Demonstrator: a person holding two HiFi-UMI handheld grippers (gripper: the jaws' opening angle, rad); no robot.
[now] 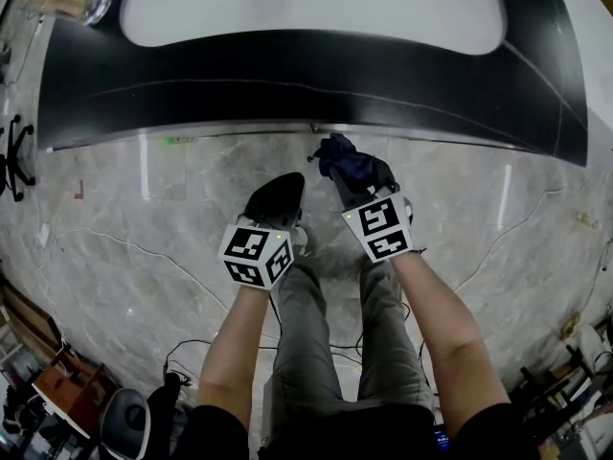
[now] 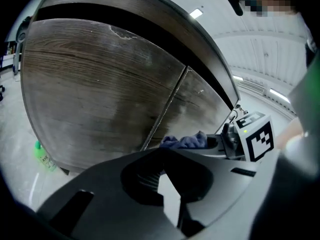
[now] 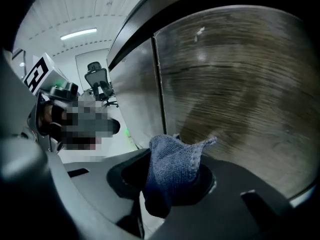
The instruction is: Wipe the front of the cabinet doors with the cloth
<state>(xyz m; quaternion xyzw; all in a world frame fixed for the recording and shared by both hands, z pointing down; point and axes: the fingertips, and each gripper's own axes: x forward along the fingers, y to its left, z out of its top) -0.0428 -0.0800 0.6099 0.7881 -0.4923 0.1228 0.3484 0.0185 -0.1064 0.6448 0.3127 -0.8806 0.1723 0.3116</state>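
Note:
Two wood-grain cabinet doors stand under a black countertop (image 1: 287, 75); the left door (image 2: 100, 84) and right door (image 2: 200, 104) meet at a vertical seam. My right gripper (image 3: 172, 179) is shut on a blue cloth (image 3: 175, 166), whose tip points at a door (image 3: 240, 94) just right of the seam; I cannot tell if it touches. From above, the cloth (image 1: 350, 164) sits by the counter's edge. My left gripper (image 2: 167, 181) hangs beside it, jaws slightly apart and holding nothing, and appears lower and to the left (image 1: 278, 197) in the head view.
A white sink (image 1: 316, 8) is set in the countertop. A green bottle (image 2: 42, 156) stands on the marble floor by the cabinet's left corner. An office chair (image 3: 100, 84) is farther off. Cables (image 1: 192, 343) run across the floor behind my legs.

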